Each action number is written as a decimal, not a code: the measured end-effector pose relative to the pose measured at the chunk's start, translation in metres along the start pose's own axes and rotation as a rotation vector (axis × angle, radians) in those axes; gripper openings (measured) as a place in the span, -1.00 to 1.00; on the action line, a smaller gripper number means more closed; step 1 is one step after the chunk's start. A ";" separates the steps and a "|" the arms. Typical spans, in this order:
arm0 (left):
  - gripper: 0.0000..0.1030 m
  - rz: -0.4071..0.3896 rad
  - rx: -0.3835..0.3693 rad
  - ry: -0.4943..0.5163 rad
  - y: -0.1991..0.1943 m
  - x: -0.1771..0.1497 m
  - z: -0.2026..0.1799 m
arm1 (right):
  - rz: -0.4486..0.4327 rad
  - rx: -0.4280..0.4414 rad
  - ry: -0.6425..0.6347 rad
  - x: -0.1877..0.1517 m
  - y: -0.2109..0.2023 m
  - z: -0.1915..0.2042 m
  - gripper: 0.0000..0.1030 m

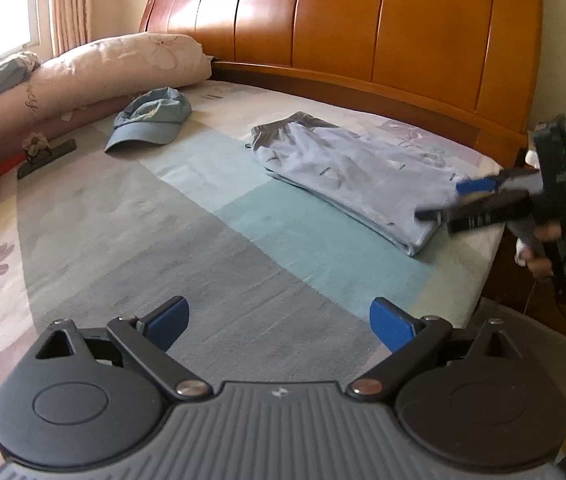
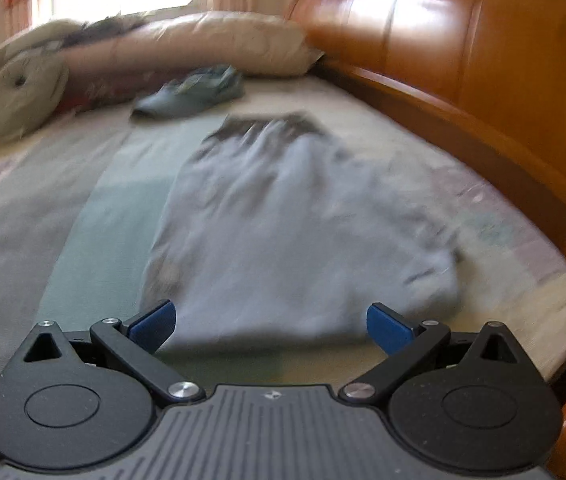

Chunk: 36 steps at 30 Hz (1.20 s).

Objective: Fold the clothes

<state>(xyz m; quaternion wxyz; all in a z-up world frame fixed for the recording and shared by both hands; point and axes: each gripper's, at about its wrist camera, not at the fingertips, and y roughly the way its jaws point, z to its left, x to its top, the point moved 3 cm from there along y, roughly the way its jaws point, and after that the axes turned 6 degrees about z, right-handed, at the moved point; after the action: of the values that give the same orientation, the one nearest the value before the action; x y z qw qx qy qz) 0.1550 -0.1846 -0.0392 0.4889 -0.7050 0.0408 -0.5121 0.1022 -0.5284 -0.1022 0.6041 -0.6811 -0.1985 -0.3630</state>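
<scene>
Lying flat on the bed (image 1: pixel 163 216), the folded light-blue shorts (image 1: pixel 347 172) sit between the wooden headboard (image 1: pixel 363 28) and the bed's near edge, waistband turned toward the blue cap (image 1: pixel 151 120). That cap rests just beside the shorts, on the pillow (image 1: pixel 123 64) side. Away from the shorts, over bare bedding, the left gripper (image 1: pixel 279 326) hangs with its blue pads spread wide, holding nothing. The right gripper (image 2: pixel 271 322) is also spread wide and empty at the shorts' near hem; its view is blurred, so whether it touches the cloth is unclear
</scene>
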 end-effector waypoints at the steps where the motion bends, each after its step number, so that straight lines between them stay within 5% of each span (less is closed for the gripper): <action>1: 0.88 0.003 -0.001 -0.003 0.002 0.001 0.000 | -0.030 -0.017 0.021 0.006 -0.003 -0.006 1.00; 16: 0.88 0.032 -0.009 0.006 0.022 0.013 -0.007 | -0.120 0.004 0.170 0.056 0.022 -0.068 1.00; 24: 0.88 0.066 -0.007 -0.028 0.031 0.010 0.000 | -0.031 0.056 0.246 0.052 0.079 -0.091 1.00; 36: 0.88 0.063 0.020 -0.001 0.029 0.007 -0.006 | -0.012 0.097 0.207 0.049 0.021 -0.053 1.00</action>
<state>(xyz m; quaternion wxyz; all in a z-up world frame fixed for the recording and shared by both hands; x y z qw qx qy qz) 0.1666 -0.2074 -0.0550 0.5120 -0.6986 0.0577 -0.4965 0.1359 -0.5920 -0.0799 0.6515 -0.6086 -0.1564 -0.4251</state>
